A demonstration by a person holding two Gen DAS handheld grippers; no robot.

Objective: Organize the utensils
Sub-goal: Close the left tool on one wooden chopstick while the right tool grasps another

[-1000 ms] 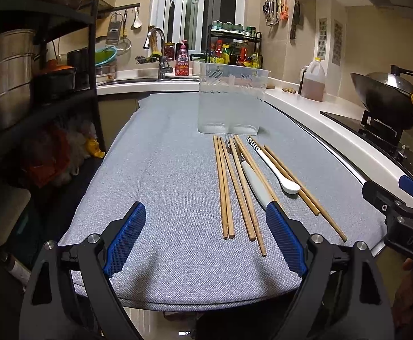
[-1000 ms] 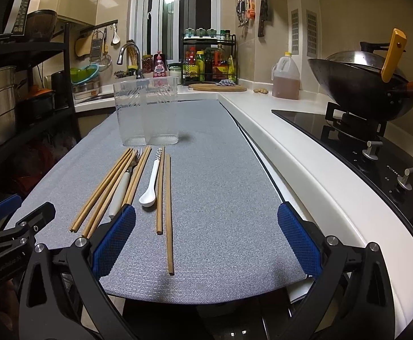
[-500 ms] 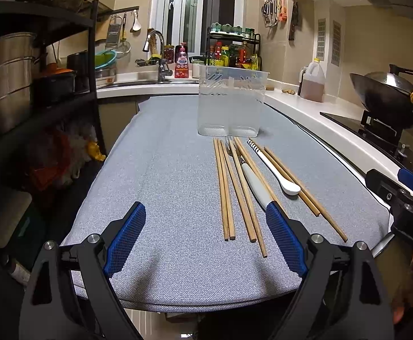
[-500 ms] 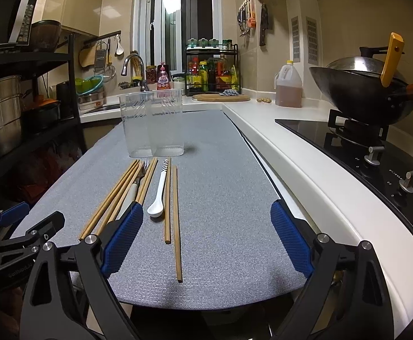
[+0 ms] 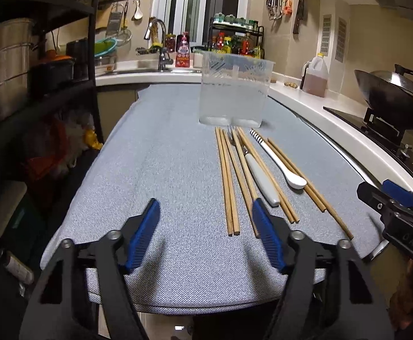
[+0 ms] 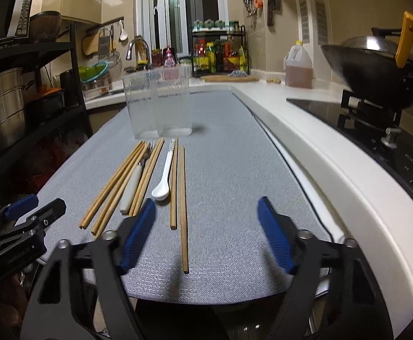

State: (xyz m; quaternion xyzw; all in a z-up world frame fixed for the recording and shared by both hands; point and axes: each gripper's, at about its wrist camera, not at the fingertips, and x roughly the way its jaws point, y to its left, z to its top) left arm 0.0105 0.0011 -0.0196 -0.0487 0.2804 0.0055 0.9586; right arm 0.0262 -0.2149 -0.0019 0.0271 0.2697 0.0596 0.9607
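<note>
Several wooden chopsticks, a white-handled fork and a white spoon with a striped handle lie side by side on the grey mat. A clear two-compartment holder stands upright just behind them. My left gripper is open and empty over the mat's near edge, left of the chopstick ends. My right gripper is open and empty, just right of the utensils' near ends.
A white counter runs along the mat's right side, with a hob and a wok beyond it. A black shelf rack with steel pots stands on the left. A sink and bottle rack are at the back.
Both grippers have moved forward over the mat's near edge toward the utensils and their jaws have narrowed somewhat. The utensils and holder have not moved.
</note>
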